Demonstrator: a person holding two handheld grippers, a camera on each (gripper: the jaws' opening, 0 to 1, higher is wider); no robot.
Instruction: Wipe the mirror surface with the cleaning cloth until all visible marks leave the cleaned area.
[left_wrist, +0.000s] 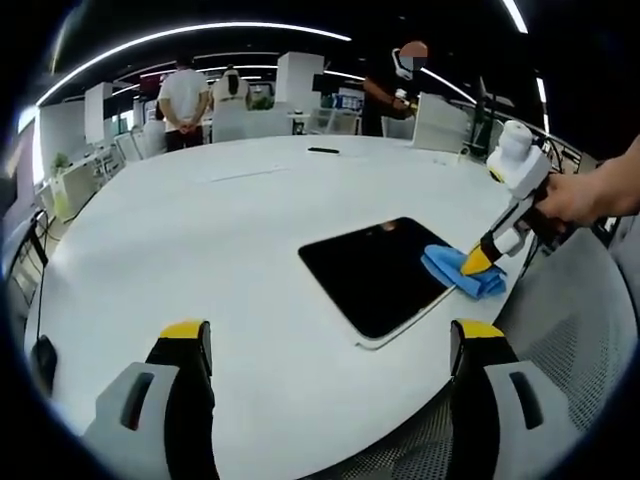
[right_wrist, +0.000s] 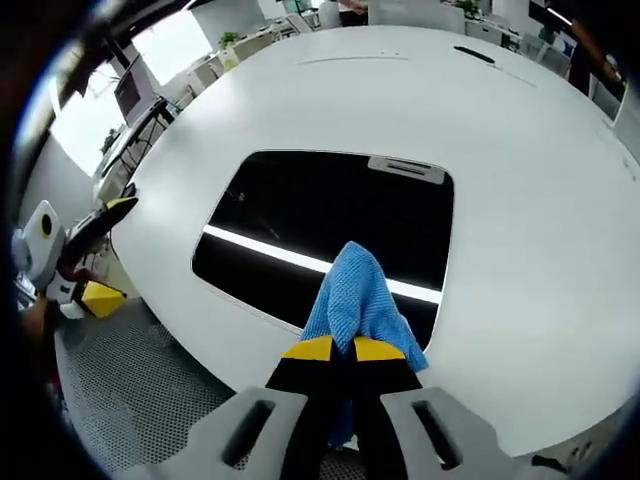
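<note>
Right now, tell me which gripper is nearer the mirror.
Right. The right gripper presses the blue cloth onto the mirror at its edge; the left gripper hangs back, open, off the mirror's near side.

Table: large, round, white (left_wrist: 200, 230), with a small dark flat item (left_wrist: 322, 150) near the far edge.
Ceiling: dark, crossed by long strip lights (left_wrist: 190, 32).
Floor: grey perforated surface (right_wrist: 140, 390) beside the table.
Background: white desks, partitions (left_wrist: 240, 122), standing people (left_wrist: 184, 100).
Window: bright (right_wrist: 170, 45).
</note>
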